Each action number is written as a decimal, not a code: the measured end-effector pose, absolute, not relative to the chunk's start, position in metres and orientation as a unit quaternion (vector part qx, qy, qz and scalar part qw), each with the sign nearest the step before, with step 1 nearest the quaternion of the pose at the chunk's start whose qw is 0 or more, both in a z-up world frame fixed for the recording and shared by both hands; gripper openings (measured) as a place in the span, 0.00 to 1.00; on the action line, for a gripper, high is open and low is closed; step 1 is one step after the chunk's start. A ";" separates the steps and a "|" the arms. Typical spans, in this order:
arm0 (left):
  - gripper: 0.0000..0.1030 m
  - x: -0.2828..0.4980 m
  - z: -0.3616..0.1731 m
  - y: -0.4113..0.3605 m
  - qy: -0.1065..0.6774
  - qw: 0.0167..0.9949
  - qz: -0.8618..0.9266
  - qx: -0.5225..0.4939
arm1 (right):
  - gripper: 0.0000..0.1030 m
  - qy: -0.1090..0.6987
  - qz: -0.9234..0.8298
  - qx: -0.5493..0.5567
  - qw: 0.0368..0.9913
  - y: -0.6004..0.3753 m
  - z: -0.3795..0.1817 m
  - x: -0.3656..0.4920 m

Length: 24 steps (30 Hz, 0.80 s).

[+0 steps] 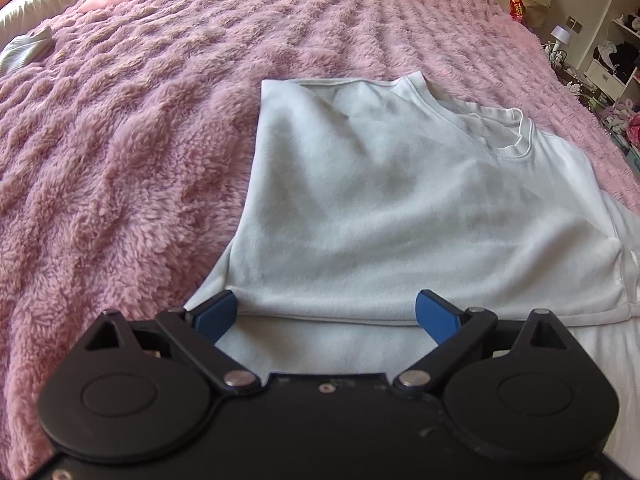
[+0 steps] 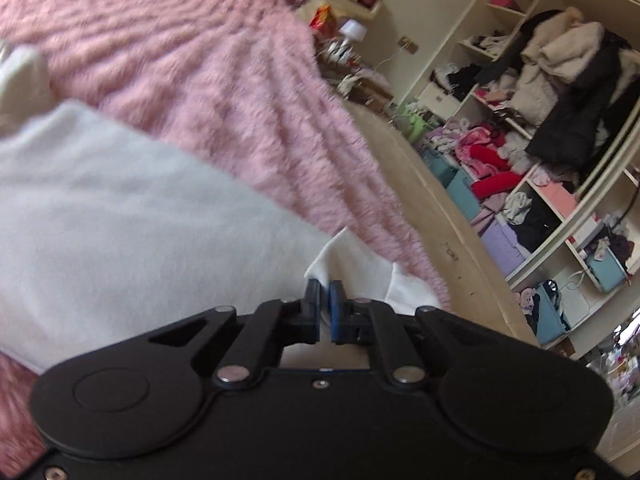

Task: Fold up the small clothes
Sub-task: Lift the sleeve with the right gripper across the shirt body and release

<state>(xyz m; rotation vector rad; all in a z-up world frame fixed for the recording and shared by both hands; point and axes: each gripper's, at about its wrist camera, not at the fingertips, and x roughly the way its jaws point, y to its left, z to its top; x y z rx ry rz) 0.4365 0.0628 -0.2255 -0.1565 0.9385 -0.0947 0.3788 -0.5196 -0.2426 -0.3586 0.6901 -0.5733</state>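
Left wrist view sharp, soft daylight w/ gentle shadows in white top's [image 1: 400, 200] folds & brightest at its right edge, while right wrist view is motion-blurred across pink blanket [image 2: 224, 92], w/ fisheye bending the wardrobe shelves [image 2: 532, 120] at the edge.

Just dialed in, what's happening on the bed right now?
A white shirt lies on the pink fuzzy blanket, its left side already folded in. The left gripper is open, hovering over the shirt's near edge. The right gripper is shut on a bit of the shirt's white fabric at the bed's edge.
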 end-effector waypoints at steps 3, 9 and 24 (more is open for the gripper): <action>0.98 0.435 -0.218 0.068 0.443 0.892 -0.049 -0.073 | 0.04 0.301 -0.257 -0.128 0.909 -0.505 -0.215 0.370; 0.98 0.431 -0.202 0.086 0.429 0.898 -0.043 -0.081 | 0.04 0.230 -0.144 -0.040 0.962 -0.426 -0.149 0.364; 0.98 0.400 -0.189 0.148 0.418 0.898 -0.044 -0.131 | 0.29 0.261 0.133 0.107 0.950 -0.140 -0.166 0.442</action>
